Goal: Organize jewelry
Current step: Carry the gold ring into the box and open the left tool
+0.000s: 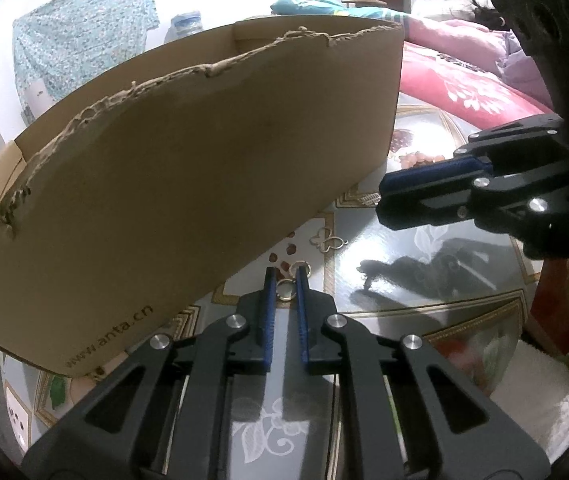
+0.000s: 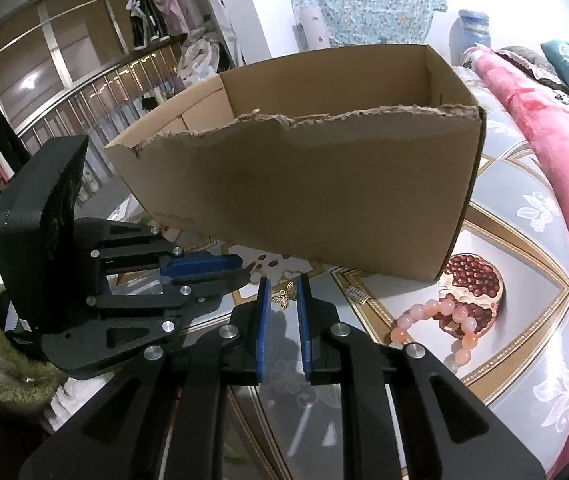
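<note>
My left gripper [image 1: 286,277] is shut on a small gold ring [image 1: 286,289], which sits pinched between the blue pads just above the table. Its fingers also show from the side in the right wrist view, where the ring is hidden. My right gripper [image 2: 283,285] is shut on a gold butterfly pendant [image 2: 284,296] at its fingertips. It hovers to the right of the left gripper, near the box's corner. An open cardboard box [image 1: 204,152] [image 2: 304,192] with a torn top edge stands right behind both grippers. A pink bead bracelet [image 2: 436,320] lies on the table to the right.
The table has a glossy patterned cloth [image 2: 524,240]. A small silver piece [image 2: 354,293] lies near the box's front. A red-pink blanket [image 2: 556,152] borders the table on the right, and a person [image 1: 456,4] lies beyond it. A fuzzy green sleeve [image 2: 4,360] is at the left.
</note>
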`<action>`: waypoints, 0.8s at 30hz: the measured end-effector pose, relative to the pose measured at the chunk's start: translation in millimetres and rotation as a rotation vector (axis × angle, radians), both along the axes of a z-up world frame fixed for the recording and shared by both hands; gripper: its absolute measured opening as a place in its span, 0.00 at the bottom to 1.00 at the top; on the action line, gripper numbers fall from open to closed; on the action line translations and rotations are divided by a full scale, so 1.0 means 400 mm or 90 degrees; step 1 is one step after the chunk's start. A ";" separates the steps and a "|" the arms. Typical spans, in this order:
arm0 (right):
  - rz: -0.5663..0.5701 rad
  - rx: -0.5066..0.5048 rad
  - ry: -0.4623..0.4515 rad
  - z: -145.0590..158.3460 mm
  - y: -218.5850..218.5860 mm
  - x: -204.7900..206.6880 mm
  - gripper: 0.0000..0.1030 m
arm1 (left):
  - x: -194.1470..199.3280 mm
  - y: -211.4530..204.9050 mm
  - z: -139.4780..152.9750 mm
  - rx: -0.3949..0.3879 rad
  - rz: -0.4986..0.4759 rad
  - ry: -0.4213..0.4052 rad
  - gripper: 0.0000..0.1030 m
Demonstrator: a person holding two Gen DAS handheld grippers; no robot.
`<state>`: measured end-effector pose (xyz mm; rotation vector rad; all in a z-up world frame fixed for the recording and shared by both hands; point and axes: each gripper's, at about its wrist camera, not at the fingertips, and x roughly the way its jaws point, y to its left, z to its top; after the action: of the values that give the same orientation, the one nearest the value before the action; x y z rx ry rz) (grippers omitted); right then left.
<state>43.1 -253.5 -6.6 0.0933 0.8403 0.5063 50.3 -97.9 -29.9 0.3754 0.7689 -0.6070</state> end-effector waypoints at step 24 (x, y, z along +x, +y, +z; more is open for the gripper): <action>-0.003 0.040 -0.172 0.249 0.002 -0.033 0.13 | -0.067 0.085 0.292 -0.152 0.003 -0.124 0.08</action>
<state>30.0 -252.9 92.8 0.0822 0.5607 0.5278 23.5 -63.7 86.8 0.2090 0.5037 -0.6401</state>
